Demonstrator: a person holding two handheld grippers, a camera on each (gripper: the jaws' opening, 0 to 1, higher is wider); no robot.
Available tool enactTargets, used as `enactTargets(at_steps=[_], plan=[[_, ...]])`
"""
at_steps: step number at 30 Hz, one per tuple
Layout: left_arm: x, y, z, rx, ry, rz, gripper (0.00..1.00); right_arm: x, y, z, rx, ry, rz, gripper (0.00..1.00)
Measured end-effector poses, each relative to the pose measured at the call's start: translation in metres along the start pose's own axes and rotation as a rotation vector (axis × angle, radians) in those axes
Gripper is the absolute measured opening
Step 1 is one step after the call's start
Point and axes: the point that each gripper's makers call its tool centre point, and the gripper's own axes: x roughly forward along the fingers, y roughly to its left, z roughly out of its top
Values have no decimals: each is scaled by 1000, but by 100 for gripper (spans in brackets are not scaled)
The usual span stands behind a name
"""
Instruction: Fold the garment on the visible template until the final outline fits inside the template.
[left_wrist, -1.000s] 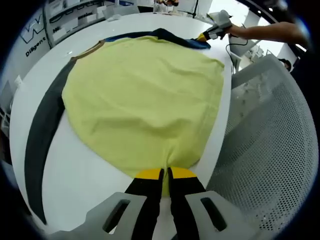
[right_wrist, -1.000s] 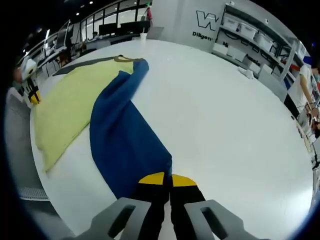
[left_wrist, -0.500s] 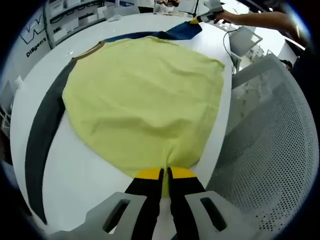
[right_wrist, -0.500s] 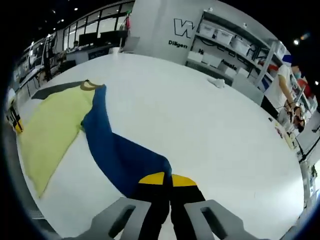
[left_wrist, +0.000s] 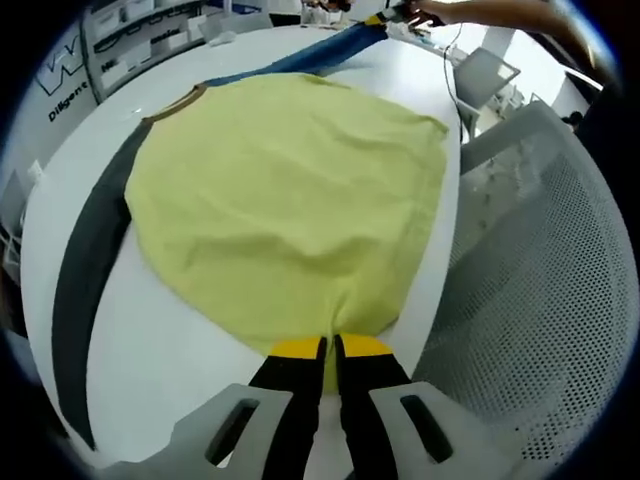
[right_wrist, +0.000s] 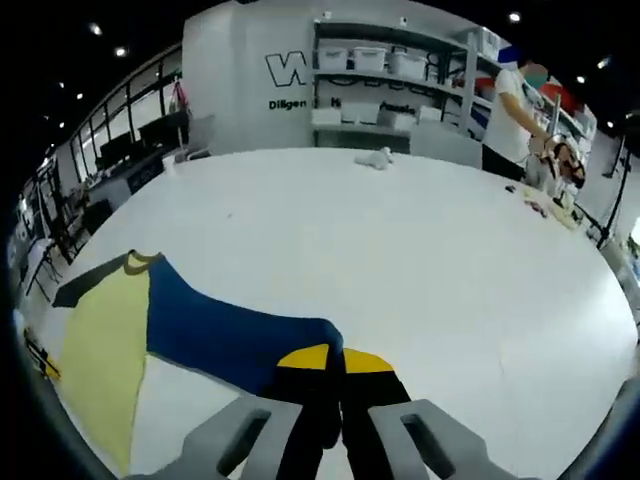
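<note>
At the bottom of the left gripper view, the left gripper (left_wrist: 331, 352) is clenched on the hem of the garment (left_wrist: 285, 200), its yellow-tipped fingers (left_wrist: 296, 348) pinching the yellow cloth at lower centre. Above them the yellow body lies spread across the white worktop (left_wrist: 150, 350), with a grey sleeve (left_wrist: 85, 280) trailing down the left of the frame and a perforated grey chair (left_wrist: 540, 300) off the worktop's edge at right. Toward the top, the blue sleeve (left_wrist: 300, 60) stretches away to a person's hand (left_wrist: 470, 12) at the upper right.

At the bottom of the right gripper view, the right gripper (right_wrist: 335, 358) is clenched on the blue sleeve's end, the sleeve running left to the yellow body at lower left. Beyond lie bare worktop, then shelving (right_wrist: 400, 75) and a standing person (right_wrist: 520, 110) at the top.

No template outline can be made out on the worktop. The risk, as I judge it: the sleeve is drawn taut, so further pull could drag the body askew or slip cloth from the left grip near the worktop's edge.
</note>
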Motion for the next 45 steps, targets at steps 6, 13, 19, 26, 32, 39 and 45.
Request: enactTargets(at_steps=[6, 13, 19, 26, 32, 39, 45], plan=[[0, 0, 0, -7, -3, 3, 12, 6, 17, 10, -25, 12, 42, 0], [1, 0, 1, -6, 3, 5, 12, 0, 58, 27, -64, 31, 124, 0], [0, -1, 0, -6, 7, 8, 12, -17, 71, 43, -78, 54, 165, 0], [0, 0, 0, -22, -6, 10, 12, -42, 73, 61, -37, 81, 165, 0], [0, 0, 0, -14, -22, 0, 13, -65, 97, 70, 34, 113, 202, 0], [0, 0, 0, 21, -34, -6, 13, -84, 162, 83, -53, 111, 257, 0], [1, -1, 1, 97, -28, 11, 12, -91, 219, 94, -83, 97, 313, 0]])
